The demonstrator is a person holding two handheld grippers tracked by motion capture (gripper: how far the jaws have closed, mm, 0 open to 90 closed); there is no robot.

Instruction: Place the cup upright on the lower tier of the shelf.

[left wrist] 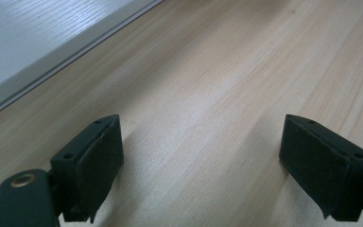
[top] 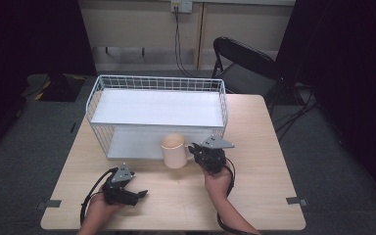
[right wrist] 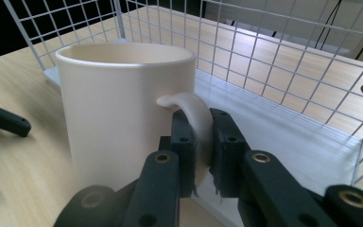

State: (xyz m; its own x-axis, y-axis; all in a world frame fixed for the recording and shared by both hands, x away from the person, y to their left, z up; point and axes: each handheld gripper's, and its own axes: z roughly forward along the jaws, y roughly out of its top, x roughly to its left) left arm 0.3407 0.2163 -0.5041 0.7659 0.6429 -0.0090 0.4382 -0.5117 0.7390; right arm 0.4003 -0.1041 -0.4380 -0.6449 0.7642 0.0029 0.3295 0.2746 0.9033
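High view: wooden table w/ a white wire rack at its far-centre; rack has an upper shelf and a lower shelf, open toward the near side. A cream mug stands upright on the table, just in front of the rack's lower shelf, right of centre, handle pointing right. Right gripper, held by the person's right hand, sits just right of the mug; right gripper view shows both jaws pinched narrow on the handle, one pad each side, so the mug is gripped by its handle. Mug base appears to meet the table, though contact can't be confirmed. Left gripper, in the left hand, lies low at the near-left of the table, well apart from the mug, pointing right; left gripper view shows its jaws spread wide w/ bare tabletop between the pads and the rack's shelf edge at far left. A black folding chair stands beyond the table, far right.
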